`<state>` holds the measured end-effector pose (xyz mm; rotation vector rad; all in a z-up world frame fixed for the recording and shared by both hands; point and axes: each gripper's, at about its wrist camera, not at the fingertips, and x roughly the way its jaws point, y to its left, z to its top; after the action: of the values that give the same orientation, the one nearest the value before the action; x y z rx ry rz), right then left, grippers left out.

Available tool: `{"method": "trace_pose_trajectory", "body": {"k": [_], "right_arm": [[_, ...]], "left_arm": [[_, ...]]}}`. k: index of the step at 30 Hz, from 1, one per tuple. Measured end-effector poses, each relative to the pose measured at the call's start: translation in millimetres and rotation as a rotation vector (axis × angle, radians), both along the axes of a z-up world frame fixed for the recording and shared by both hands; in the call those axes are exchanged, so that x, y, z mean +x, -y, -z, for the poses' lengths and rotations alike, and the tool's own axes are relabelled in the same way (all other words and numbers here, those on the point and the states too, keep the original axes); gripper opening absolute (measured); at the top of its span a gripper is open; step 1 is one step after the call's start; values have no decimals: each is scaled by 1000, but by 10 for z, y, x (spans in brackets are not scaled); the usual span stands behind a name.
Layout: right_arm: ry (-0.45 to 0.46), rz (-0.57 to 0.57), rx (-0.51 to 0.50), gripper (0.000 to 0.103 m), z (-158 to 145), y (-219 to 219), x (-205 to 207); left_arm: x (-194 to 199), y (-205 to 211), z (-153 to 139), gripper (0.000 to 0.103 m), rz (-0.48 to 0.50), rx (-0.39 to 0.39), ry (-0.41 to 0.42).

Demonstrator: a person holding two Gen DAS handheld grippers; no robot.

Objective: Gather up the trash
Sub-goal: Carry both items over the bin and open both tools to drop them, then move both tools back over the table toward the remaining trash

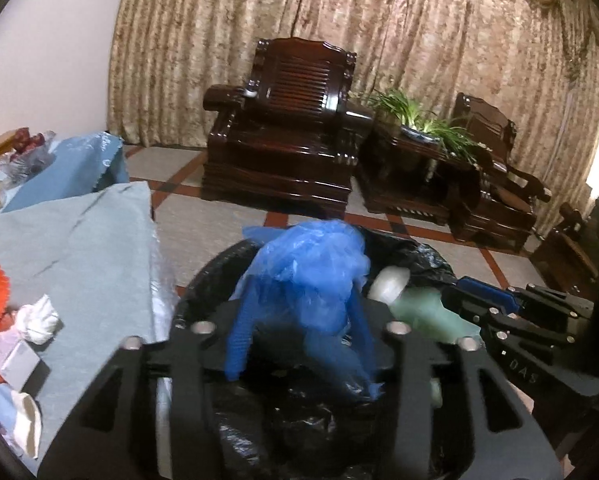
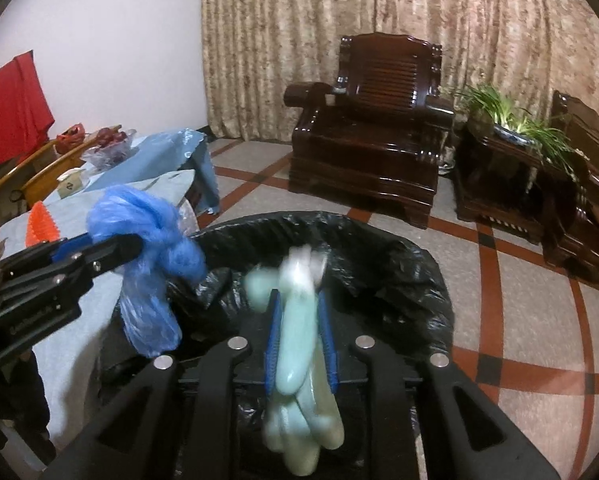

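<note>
Both grippers hover over the black-lined bin (image 2: 379, 256) for release. Left gripper (image 1: 299, 320): jaws half-parted, blue bag (image 1: 311, 268) loose between them. Right gripper (image 2: 299, 336): jaws narrowly parted around pale green wrapper (image 2: 295, 344), at 3 o'clock of the bag.

- A crumpled blue plastic bag (image 1: 311, 276) hangs between the two fingers of my left gripper (image 1: 299, 332), over the bin.
- A soft, pale green wrapper (image 2: 299, 344), blurry, sits between the fingers of my right gripper (image 2: 299, 340) and droops down.
- The trash bin (image 2: 379, 248) has a shiny black liner, and its mouth is wide open under both.
</note>
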<state>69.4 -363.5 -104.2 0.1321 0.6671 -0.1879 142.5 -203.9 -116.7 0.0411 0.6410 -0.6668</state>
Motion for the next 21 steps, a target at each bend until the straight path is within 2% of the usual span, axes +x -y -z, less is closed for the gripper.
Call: {"method": "trace_pose_trajectory", "body": {"k": [1, 3, 5, 8, 9, 13, 21], "right_arm": [[5, 7, -1, 36, -6, 11, -16], [10, 13, 1, 40, -35, 21, -27], [19, 18, -2, 50, -72, 9, -36], [48, 20, -12, 69, -155, -54, -57], [60, 23, -17, 81, -180, -75, -63], [101, -6, -17, 97, -293, -216, -72], [154, -137, 11, 97, -475, -794, 83]], "left_arm": [[-14, -11, 0, 57, 2, -2, 0], [-38, -60, -6, 63, 4, -4, 0], [-69, -135, -36, 73, -5, -10, 6], [-106, -300, -103, 81, -32, -6, 26], [-119, -362, -122, 82, -45, -3, 36], [-178, -731, -255, 90, -120, 15, 91], [-358, -1548, -445, 92, -309, 53, 157]]}}
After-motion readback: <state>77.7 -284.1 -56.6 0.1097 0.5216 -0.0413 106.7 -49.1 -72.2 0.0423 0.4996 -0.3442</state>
